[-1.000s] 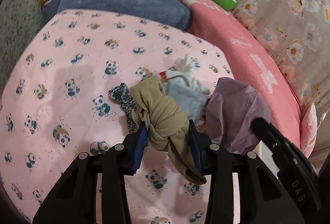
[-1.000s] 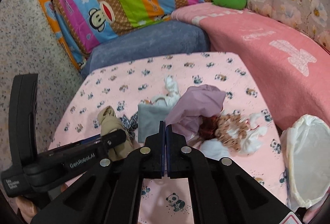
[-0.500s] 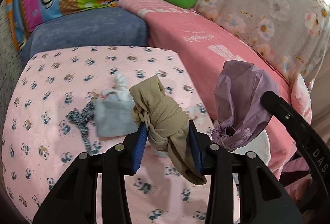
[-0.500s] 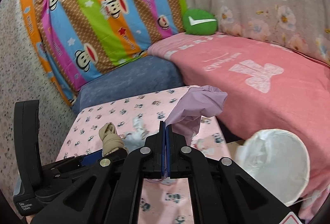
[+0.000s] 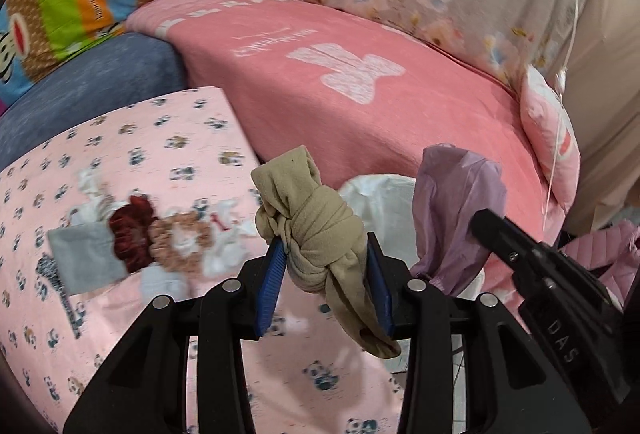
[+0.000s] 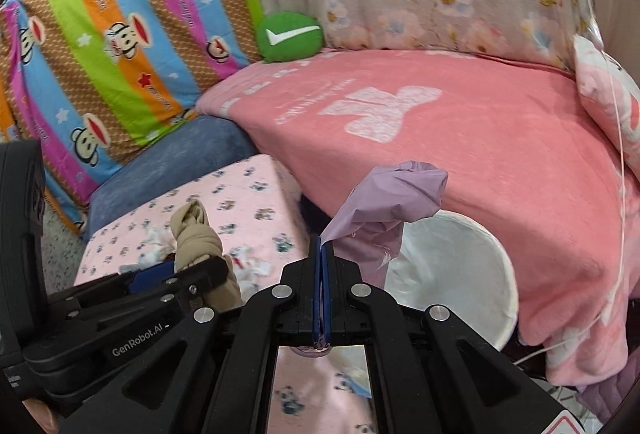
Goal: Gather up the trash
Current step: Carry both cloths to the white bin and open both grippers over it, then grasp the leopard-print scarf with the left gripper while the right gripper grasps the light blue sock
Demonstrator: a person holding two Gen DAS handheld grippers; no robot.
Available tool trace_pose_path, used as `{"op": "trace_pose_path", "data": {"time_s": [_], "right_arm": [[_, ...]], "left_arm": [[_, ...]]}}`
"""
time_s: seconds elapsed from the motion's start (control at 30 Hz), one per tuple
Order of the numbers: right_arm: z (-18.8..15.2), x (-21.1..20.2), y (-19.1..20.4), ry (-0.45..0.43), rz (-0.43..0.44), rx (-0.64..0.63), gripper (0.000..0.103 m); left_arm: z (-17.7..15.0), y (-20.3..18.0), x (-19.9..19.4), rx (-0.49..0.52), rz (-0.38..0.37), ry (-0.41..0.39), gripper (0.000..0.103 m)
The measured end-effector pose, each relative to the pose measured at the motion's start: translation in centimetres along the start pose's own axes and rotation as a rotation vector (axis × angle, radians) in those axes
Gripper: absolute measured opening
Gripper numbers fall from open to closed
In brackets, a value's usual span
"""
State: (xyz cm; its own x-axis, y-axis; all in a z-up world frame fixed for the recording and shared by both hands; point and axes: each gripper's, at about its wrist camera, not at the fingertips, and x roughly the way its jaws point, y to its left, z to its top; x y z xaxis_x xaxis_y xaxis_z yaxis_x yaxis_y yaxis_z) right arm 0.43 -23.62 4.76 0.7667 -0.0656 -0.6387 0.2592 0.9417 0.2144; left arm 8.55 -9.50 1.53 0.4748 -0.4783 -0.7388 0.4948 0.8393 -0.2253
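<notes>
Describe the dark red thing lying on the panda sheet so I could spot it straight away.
Start at the pink sheet with pandas, beside the big pink blanket. In the row of scraps on it, look between a grey cloth and a tan frilly ring. The dark red scrunchie is the only deep, wine-coloured piece among pale ones.

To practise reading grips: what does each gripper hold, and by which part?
Left gripper: knotted beige stocking, pinched at its knot. Right gripper: shut on the lilac plastic bag, at its lower edge.
</notes>
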Motion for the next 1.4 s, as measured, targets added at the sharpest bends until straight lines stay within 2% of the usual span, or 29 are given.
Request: {"op": "trace_pose_path", "data": {"time_s": [0.2, 0.37, 0.47, 0.53, 0.6, 0.67, 0.97, 1.07, 1.17, 1.27, 1.33, 1.4], "right_arm": [[-1.1, 1.2, -4.0, 0.035, -0.04, 0.053, 0.002], [-1.6, 1.7, -6.1, 0.049, -0.063, 0.084, 0.005], [-1.7, 1.9, -6.7, 0.05, -0.075, 0.094, 0.008], [-1.8, 1.9, -7.0, 0.052, -0.08, 0.097, 0.012], [-1.9, 1.8, -7.2, 0.046, -0.086, 0.103, 0.029], [-1.9, 1.7, -7.2, 0.038, -0.088, 0.108, 0.036], [-1.7, 1.9, -6.4, 0.043, -0.091, 0.092, 0.043], [-1.9, 2.1, -6.3, 0.053, -0.099, 0.087, 0.049], [-2.1, 2.8, -6.2, 0.07, -0.11, 0.079, 0.049], [-2.7, 4.3, -6.3, 0.121, -0.175, 0.051, 0.06], [-3.4, 5.2, -7.1, 0.159, -0.205, 0.064, 0.06], [-3.8, 5.0, -7.6, 0.159, -0.191, 0.092, 0.06]], "left_arm": [[0.1, -3.5, 2.3, 0.072, -0.025, 0.032, 0.039], [0.3, -4.9, 3.7, 0.089, -0.032, 0.056, 0.041], [0.6, -5.2, 4.0, 0.076, -0.028, 0.047, 0.054], [0.8, -5.5, 3.9, 0.069, -0.014, 0.023, 0.073], [1.0, -5.6, 3.7, 0.064, 0.0, 0.007, 0.08], [1.1, -5.6, 3.7, 0.06, 0.002, 0.003, 0.08], [1.1, -4.3, 2.9, 0.024, 0.023, -0.01, 0.08], [1.0, -3.7, 2.5, 0.01, 0.025, -0.015, 0.08], [0.8, -3.0, 2.0, -0.009, 0.029, -0.023, 0.08], [0.6, -2.4, 1.7, -0.023, 0.037, -0.028, 0.08], [0.4, -1.9, 1.6, -0.036, 0.038, -0.026, 0.08], [0.1, -1.5, 1.4, -0.04, 0.04, -0.027, 0.08]]}}
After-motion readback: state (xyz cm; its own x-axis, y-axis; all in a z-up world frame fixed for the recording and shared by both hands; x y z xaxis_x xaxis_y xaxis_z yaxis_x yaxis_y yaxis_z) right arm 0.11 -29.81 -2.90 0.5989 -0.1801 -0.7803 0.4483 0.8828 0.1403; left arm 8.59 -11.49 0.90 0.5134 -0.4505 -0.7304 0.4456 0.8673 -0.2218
